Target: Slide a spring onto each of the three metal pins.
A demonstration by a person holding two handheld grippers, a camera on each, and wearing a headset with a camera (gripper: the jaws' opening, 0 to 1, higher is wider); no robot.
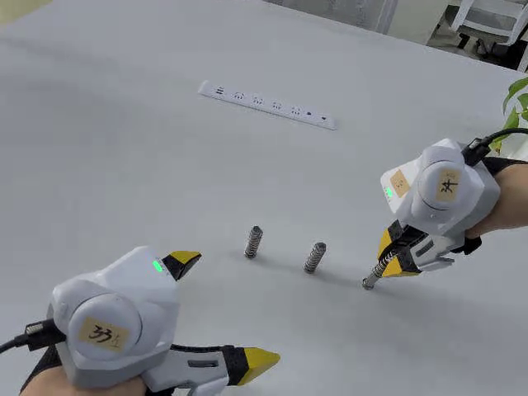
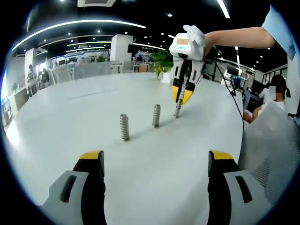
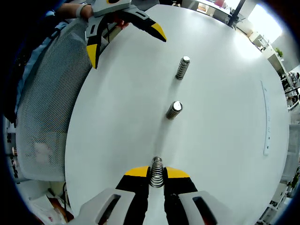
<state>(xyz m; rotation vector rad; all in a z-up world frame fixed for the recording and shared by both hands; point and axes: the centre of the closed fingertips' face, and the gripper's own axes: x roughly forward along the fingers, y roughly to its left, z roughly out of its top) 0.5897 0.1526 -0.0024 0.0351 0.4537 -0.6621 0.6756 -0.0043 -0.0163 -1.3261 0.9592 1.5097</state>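
The held spring (image 1: 378, 273) leans with its lower end on the white table (image 1: 124, 148). It is pinched between the closed, yellow-tipped jaws of the right gripper (image 3: 157, 174). Whether a pin sits inside it cannot be told.

Just to the held spring's left in the head view, the middle spring (image 1: 315, 257) stands upright on its pin. The far spring (image 1: 254, 242) stands further along the same line. Each shows a shiny pin head in the right gripper view.

The left gripper (image 1: 223, 309) hangs well apart from the held spring, nearer the person, with its jaws spread wide and nothing between them.

Bare tabletop lies all round the held spring. A white power strip (image 1: 268, 105) lies well beyond it. A mesh chair (image 3: 51, 93) stands past the table edge on the left gripper's side. A plant (image 1: 516, 103) shows at the table's right edge.
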